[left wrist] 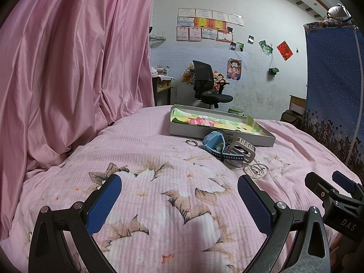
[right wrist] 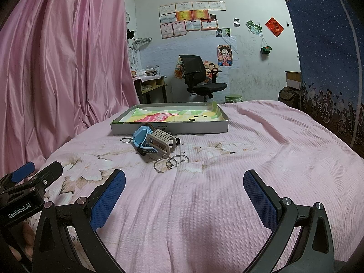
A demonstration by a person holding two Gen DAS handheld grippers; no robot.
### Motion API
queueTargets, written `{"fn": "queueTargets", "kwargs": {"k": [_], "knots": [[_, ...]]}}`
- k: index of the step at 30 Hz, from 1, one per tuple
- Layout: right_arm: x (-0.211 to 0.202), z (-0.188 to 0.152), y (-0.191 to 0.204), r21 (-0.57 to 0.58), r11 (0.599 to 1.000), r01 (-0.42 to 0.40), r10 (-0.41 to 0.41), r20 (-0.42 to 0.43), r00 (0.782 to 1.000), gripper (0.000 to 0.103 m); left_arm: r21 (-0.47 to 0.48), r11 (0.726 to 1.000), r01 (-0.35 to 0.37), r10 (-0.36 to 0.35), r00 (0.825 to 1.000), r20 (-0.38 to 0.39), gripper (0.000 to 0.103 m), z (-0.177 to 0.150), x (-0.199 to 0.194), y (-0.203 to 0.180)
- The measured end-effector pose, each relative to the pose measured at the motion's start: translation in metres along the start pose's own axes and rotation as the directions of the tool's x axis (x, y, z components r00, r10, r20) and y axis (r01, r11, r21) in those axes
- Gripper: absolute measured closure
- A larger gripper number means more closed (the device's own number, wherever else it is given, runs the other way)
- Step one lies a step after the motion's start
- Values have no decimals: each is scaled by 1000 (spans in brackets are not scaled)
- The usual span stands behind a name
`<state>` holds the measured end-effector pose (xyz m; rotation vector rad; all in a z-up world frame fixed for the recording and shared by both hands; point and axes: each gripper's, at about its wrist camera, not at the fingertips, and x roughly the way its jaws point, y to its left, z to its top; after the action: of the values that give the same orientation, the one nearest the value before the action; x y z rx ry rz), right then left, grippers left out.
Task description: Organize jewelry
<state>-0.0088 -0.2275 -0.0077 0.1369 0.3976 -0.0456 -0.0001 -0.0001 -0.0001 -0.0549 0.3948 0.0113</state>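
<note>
A shallow grey box (left wrist: 218, 134) (right wrist: 168, 129) lined with colourful paper lies on the pink bedspread. In front of it sit a light-blue watch (left wrist: 215, 142) (right wrist: 141, 136), a beige watch (left wrist: 242, 150) (right wrist: 162, 142), a small metal ring (left wrist: 191, 142) (right wrist: 125, 140) to their left, and a few thin silver bangles (left wrist: 256, 170) (right wrist: 170, 162) nearer me. My left gripper (left wrist: 179, 195) is open and empty, above the bedspread short of the jewelry. My right gripper (right wrist: 184, 193) is open and empty, just short of the bangles. Each gripper shows at the edge of the other's view.
A pink curtain (left wrist: 68, 68) (right wrist: 56, 68) hangs at the left of the bed. A blue fabric panel (left wrist: 334, 79) (right wrist: 329, 56) stands at the right. A black office chair (left wrist: 207, 84) (right wrist: 198, 77) and a desk (right wrist: 150, 84) stand beyond the bed.
</note>
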Motion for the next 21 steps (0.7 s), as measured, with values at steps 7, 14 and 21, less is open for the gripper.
{"fn": "queueTargets", "kwargs": {"k": [7,14,21], "knots": [[-1,0,0,0,1000,0,0,0,1000,1,1,1000,0,0,1000,0,0,0,0,0],[-1,1,0,0,1000,0,0,0,1000,1,1,1000,-2,2,1000,-1,0,0,0,0],[-2,1,-1,1,1000,-1,1,0,1000,1,-5,1000,4,-4,1000,-3,0,0,0,0]]}}
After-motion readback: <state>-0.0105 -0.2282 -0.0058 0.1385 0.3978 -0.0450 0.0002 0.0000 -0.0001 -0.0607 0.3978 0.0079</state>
